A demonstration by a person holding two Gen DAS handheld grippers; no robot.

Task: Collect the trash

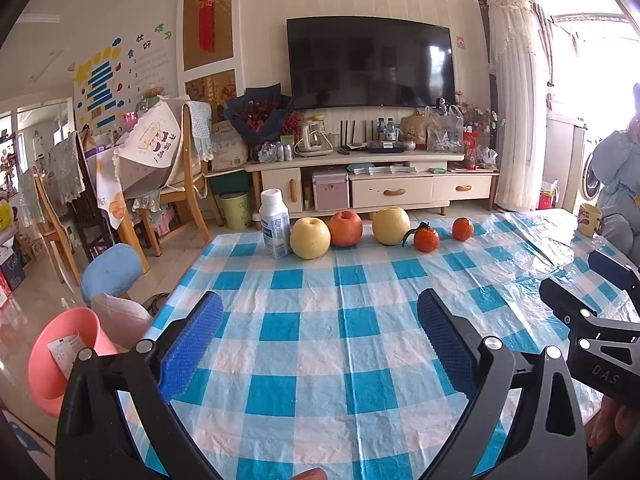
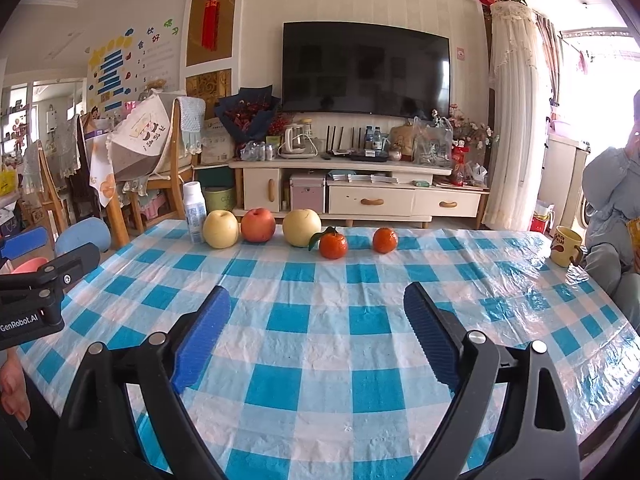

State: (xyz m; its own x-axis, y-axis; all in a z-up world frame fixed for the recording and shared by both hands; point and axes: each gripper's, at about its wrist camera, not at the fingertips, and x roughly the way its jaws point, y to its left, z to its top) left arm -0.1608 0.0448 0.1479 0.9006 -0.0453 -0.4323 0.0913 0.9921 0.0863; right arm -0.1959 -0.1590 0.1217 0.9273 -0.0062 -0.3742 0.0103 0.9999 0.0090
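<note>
Two grippers, left gripper [image 1: 320, 340] and right gripper [image 2: 316, 332], are held wide and empty. An upright bottle [image 1: 275, 224] is seen far-left on the counter [image 1: 360, 360], nearer the left gripper.

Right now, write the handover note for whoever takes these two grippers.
Left gripper: open, empty, above the checked tablecloth.
Right gripper: open, empty, beside it.
White bottle stands at the table's far edge, left of the row of two pears, an apple and two tangerines.
Pink bin sits on the floor off the table's left side.
Done: nothing held.
Left: probably the bottle goes in the bin.
</note>
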